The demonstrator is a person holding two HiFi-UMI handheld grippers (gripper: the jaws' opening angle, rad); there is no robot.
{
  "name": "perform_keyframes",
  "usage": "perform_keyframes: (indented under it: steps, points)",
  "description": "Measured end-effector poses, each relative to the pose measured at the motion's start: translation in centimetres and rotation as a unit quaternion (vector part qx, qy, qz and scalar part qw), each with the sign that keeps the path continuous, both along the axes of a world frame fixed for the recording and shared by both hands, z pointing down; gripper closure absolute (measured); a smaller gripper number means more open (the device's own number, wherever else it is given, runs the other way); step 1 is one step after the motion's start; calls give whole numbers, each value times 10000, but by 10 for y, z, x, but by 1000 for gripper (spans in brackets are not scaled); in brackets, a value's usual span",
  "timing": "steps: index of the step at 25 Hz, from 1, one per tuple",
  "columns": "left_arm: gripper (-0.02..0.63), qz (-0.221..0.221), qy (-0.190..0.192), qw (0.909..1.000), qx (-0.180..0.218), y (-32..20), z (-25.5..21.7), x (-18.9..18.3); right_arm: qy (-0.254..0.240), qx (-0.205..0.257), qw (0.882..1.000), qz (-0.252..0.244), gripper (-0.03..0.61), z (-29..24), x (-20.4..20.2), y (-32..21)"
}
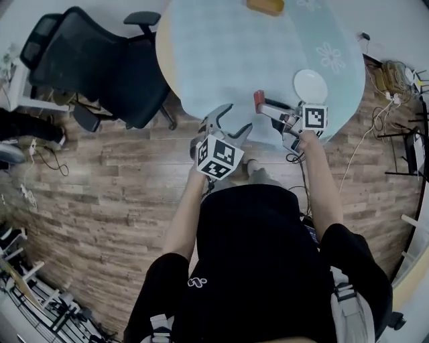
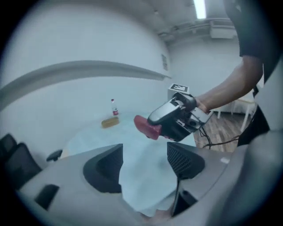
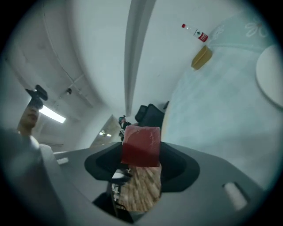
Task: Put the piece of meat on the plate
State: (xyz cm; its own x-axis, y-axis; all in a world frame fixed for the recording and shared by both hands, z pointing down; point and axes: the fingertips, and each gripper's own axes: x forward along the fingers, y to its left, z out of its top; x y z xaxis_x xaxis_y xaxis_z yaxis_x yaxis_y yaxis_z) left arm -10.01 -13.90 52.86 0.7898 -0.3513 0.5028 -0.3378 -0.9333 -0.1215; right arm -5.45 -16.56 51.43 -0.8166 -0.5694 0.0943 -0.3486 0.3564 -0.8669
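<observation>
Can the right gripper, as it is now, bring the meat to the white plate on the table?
Probably yes. The right gripper holds the meat close beside the plate, which lies bare near the table edge. Nothing stands between them, and the left gripper is off to the other side.

There is one round worktop (image 1: 221, 53). On it are one white plate (image 1: 310, 86) at the right, one tan block (image 1: 265, 6) at the far edge and one bottle (image 3: 194, 32) near that block. There is one piece of meat (image 3: 141, 145). Two grippers are in view, the left gripper (image 1: 231, 119) and the right gripper (image 1: 263, 106). Each carries one marker cube (image 1: 218, 158), two in all. One black office chair (image 1: 94, 63) stands at the left. One person (image 1: 261, 268) is present.
</observation>
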Motion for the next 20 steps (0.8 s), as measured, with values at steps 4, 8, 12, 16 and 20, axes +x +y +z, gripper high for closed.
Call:
perform_keyframes:
  steps: [4,8,12,16,20]
  points:
    - [282,1624,-11,9821,959,-14,-39,4,-688,564,9957,-260,301,-51,-57,9]
    - [298,2643,125,9538,1423,-19,-57,-17,-694,670,9947,-362,299,-68,-92,0]
    - [302,3002,-160,9331,1973,-34,-57,-26,-397,562,9973,243,299,-70,-100,-18]
    - [304,2972,-465,9148,2694,-36,-61,-21,284,576,9908,1195,271,-76,-96,-23]
    - [305,2765,-587,9025,3249,-31,-67,-17,1723,507,9698,1651,228,-70,-101,-27]
